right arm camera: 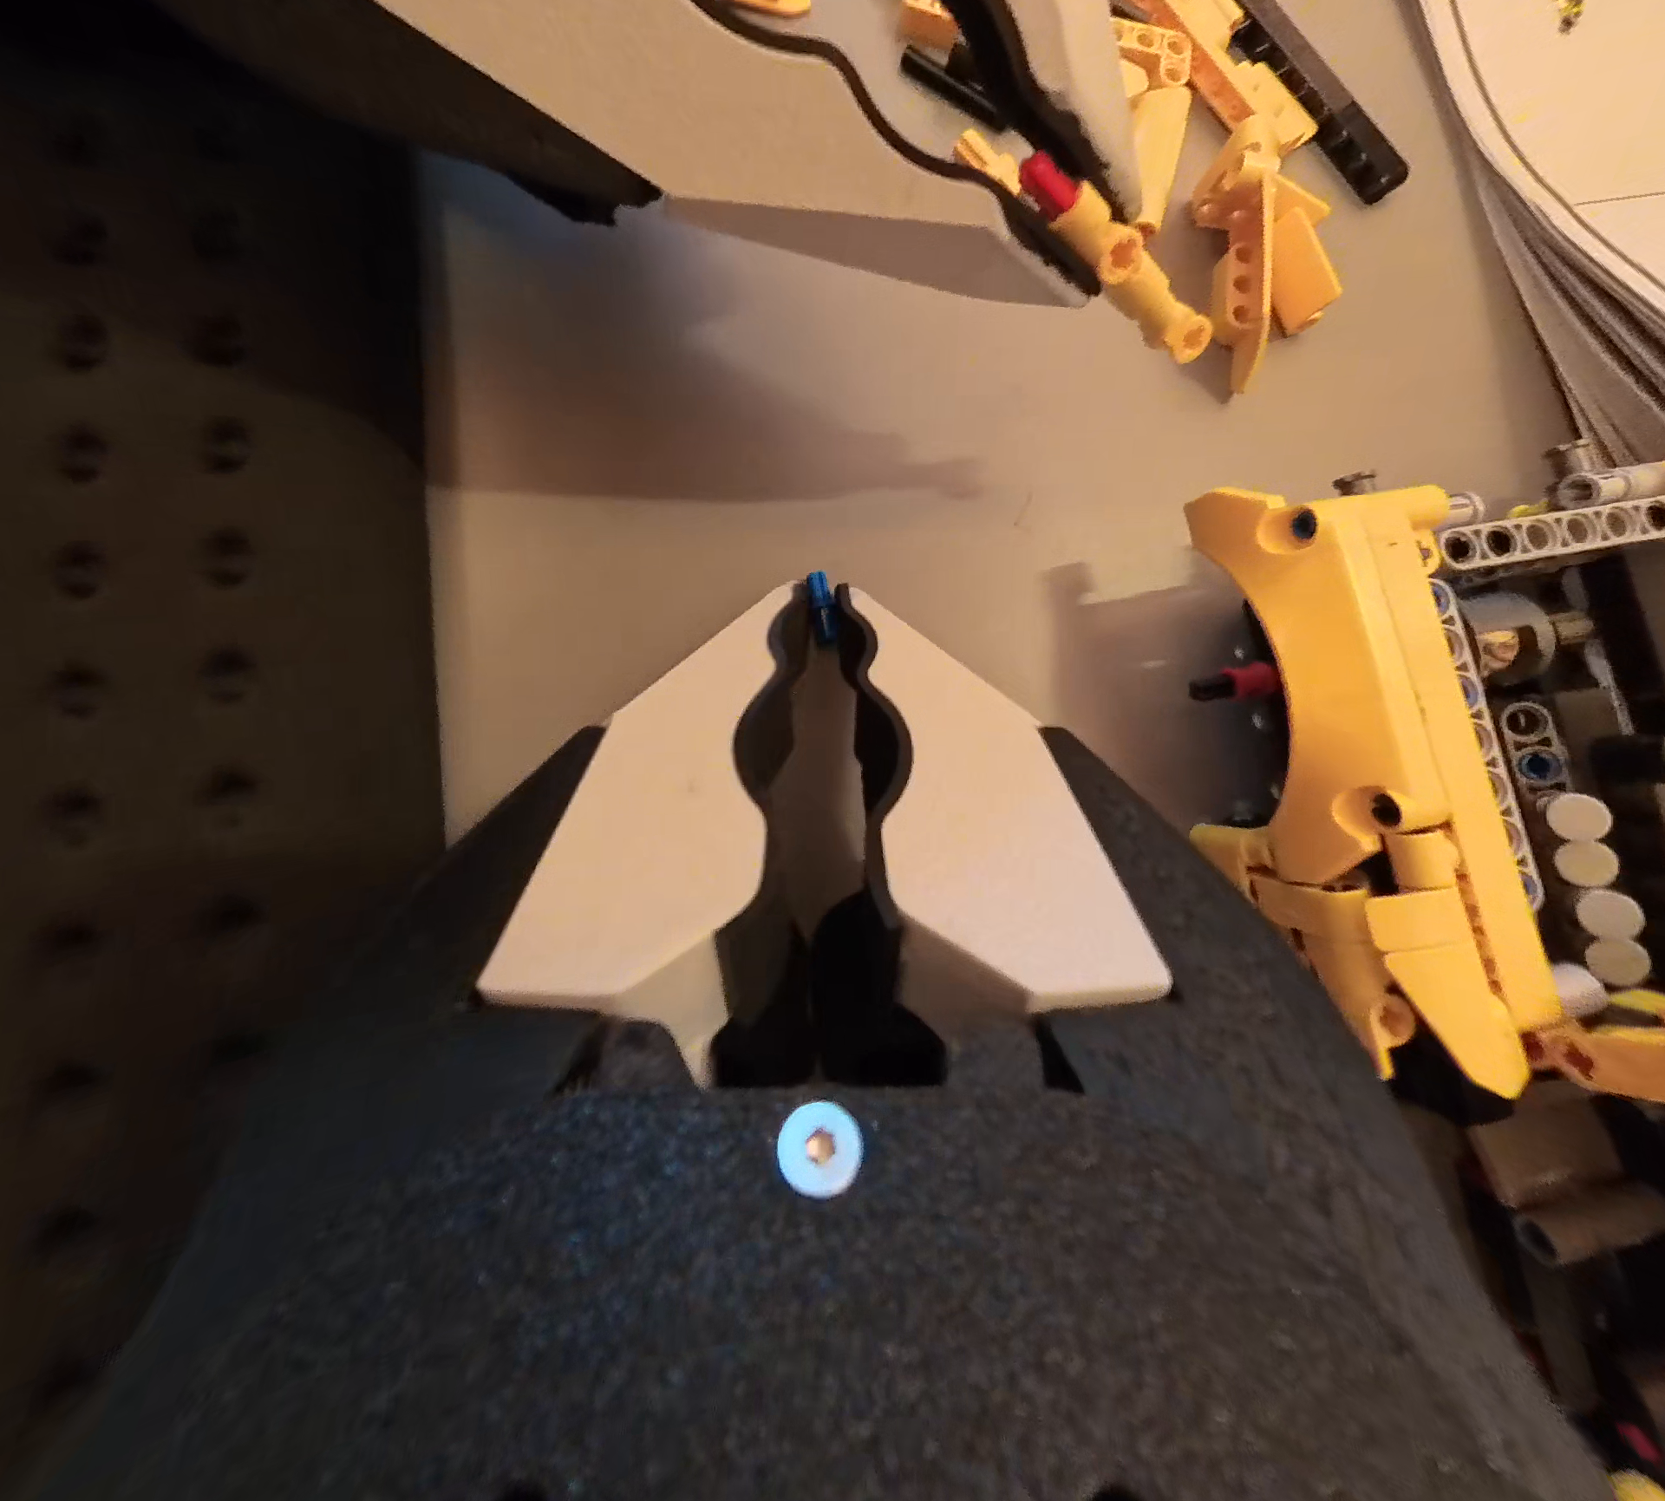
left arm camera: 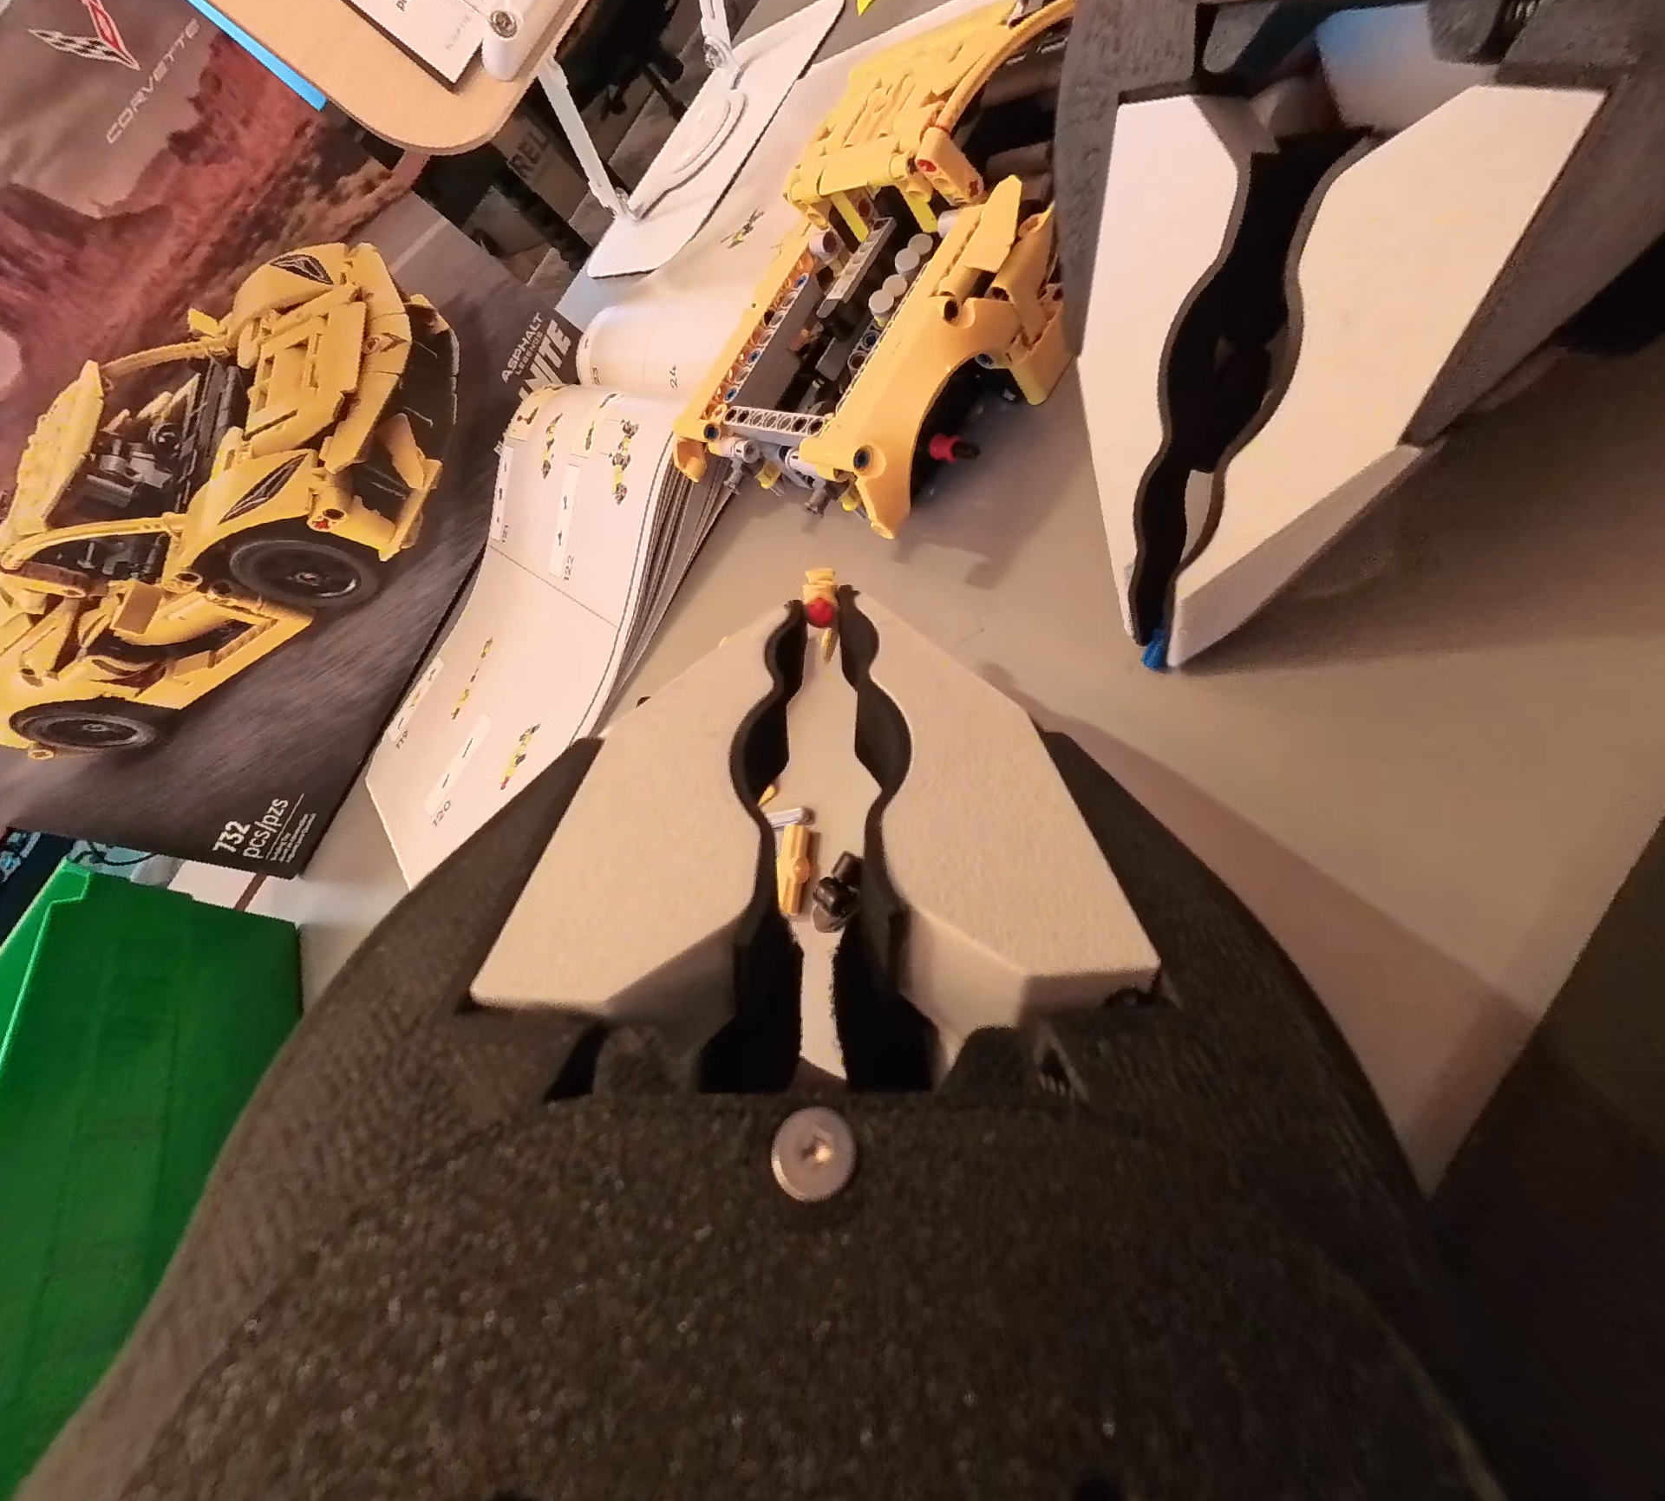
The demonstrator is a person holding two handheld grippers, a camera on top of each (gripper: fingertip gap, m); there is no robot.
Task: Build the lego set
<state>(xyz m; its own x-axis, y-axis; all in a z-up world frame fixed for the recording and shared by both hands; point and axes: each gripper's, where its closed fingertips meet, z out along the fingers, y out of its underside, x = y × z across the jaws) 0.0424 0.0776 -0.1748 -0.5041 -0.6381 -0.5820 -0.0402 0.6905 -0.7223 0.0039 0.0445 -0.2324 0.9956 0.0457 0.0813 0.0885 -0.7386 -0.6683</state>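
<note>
My left gripper (left arm camera: 822,613) is shut on a small yellow connector with a red pin (left arm camera: 821,609), held above the grey table. In the right wrist view that connector (right arm camera: 1113,250) sticks out of the left gripper's tips (right arm camera: 1077,219) at the top. My right gripper (right arm camera: 823,604) is shut on a small blue pin (right arm camera: 821,613); in the left wrist view it hangs at the right (left arm camera: 1158,647) with the blue pin (left arm camera: 1150,654) at its tips. The partly built yellow car (left arm camera: 901,305) stands behind both; its wheel arch (right arm camera: 1333,755) is right of my right gripper.
The open instruction booklet (left arm camera: 541,611) and the set's box (left arm camera: 207,395) lie left of the car. A green bin (left arm camera: 135,1097) is at lower left. Loose yellow and black parts (right arm camera: 1261,133) lie near the booklet (right arm camera: 1550,61). A white stand (left arm camera: 721,133) holds a sheet behind. My right fingertips sit around 8 centimetres from my left ones.
</note>
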